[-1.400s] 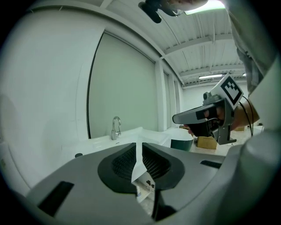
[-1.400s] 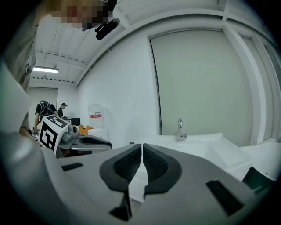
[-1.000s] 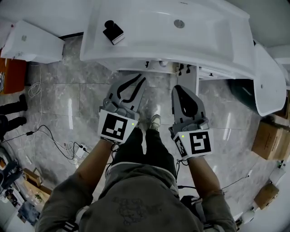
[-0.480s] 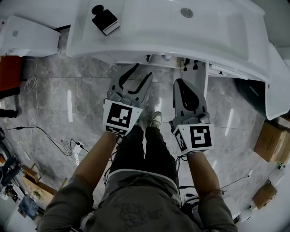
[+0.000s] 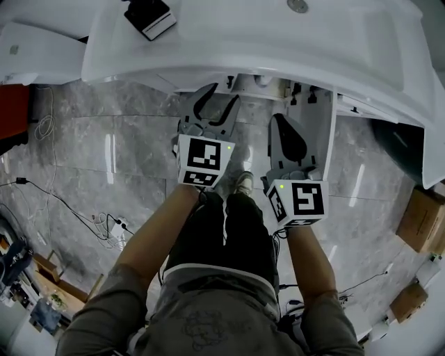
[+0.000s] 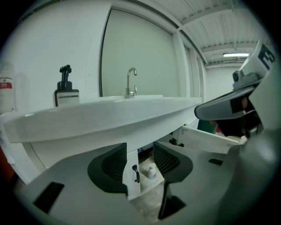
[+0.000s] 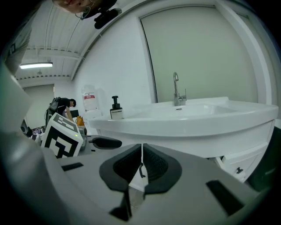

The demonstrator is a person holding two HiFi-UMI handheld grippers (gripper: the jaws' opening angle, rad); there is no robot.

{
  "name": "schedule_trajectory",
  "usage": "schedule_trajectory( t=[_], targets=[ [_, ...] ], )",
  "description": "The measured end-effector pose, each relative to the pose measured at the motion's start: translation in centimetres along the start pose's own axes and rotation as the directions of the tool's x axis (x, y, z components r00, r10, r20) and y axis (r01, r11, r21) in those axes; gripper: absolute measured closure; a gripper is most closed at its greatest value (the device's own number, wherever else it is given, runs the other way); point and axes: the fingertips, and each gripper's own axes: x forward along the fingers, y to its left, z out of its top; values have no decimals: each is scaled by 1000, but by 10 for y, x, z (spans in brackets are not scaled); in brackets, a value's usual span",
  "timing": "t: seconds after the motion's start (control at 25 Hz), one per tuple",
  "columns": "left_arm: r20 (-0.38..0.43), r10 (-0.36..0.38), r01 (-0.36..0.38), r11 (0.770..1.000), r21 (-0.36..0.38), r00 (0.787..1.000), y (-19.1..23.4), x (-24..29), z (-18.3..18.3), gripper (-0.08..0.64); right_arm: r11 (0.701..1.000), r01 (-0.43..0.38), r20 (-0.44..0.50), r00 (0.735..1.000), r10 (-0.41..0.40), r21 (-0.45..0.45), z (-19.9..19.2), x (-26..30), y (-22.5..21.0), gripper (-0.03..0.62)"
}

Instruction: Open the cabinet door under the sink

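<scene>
Cabinet (image 6: 147, 181) space under the sink (image 5: 264, 42) shows at lower centre of the left gripper view, and a small white bottle (image 6: 151, 172) stands inside it. A narrow white door (image 6: 130, 178) with a black handle (image 6: 135, 173) stands just left of the bottle. A second door (image 6: 206, 137) is swung out at middle right; in the head view it is a white strip at upper right (image 5: 329, 139). A soap pump (image 5: 147, 17) sits on the sink rim at the head view's upper left, and a faucet (image 7: 176, 90) rises behind the basin. Two cardboard boxes (image 5: 421, 219) lie on the floor (image 5: 83, 160) at the right edge.

Both forearms reach up from the bottom of the head view. They carry the grippers side by side at frame centre, marker cubes rearward and tips toward the cabinet, with the person's legs and a shoe between them.

The left gripper (image 5: 219, 97) has its jaws spread and opening. The door edge, handle and bottle show in the gap, and neither pad presses on them.

The right gripper (image 5: 280, 119) has its jaws pressed together but for a hairline slit, through which a sliver of the handle shows; they pinch nothing. Both gripper views look up at the basin's underside.
</scene>
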Motion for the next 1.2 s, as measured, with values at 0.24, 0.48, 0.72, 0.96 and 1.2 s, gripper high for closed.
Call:
schedule_trajectory(
  t=[0.24,0.48,0.72,0.96,1.2],
  targets=[
    [-78,3,-5,1000,-19,997,0,41,-55,365,999,27,-23,999,-27,19,-40,17,-17,560],
    [-136,4,-19,994,-106,991,0,74,-101,376,999,37,-38,999,-36,23,-72,33,-34,560],
    [-132,22,-39,991,-132,991,4,94,-122,420,998,52,-25,998,-51,34,-85,49,-47,560],
    [-125,27,-44,990,-133,992,6,119,-133,430,998,53,-22,998,-53,15,-98,59,-55,560],
    [-112,57,-72,989,-132,992,11,127,-132,502,998,57,-30,998,-56,17,-107,58,-61,560]
  ],
)
